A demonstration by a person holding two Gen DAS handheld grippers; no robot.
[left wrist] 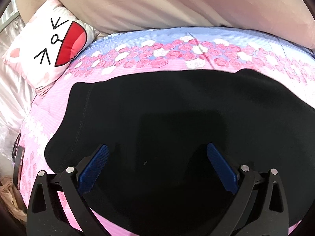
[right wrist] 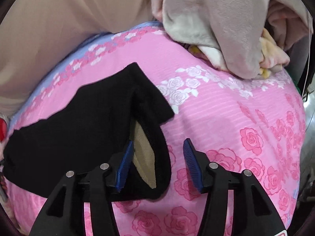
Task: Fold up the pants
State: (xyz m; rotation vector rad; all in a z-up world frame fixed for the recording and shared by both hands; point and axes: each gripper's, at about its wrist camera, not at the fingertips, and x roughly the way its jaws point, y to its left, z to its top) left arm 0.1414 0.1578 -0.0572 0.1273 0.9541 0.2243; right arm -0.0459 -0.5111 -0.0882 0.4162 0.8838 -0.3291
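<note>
Black pants [left wrist: 167, 114] lie spread on a pink rose-print bedspread [left wrist: 137, 57]. My left gripper [left wrist: 157, 146] hovers over the middle of them, its blue pads wide apart and nothing pinched. In the right wrist view, one end of the pants [right wrist: 88, 118] lies at the left, its opening turned up to show a tan lining [right wrist: 143, 153]. My right gripper [right wrist: 158, 141] is open. The black rim of that opening lies between its blue pads, which stand clear of the cloth. The right pad is over bare bedspread [right wrist: 236, 108].
A white cushion with a cartoon face [left wrist: 53, 45] lies at the bed's far left. A beige blanket [left wrist: 157, 4] runs along the far side. A heap of plush beige and yellow clothes [right wrist: 216, 29] sits at the far right. Bare bedspread lies right of the pants.
</note>
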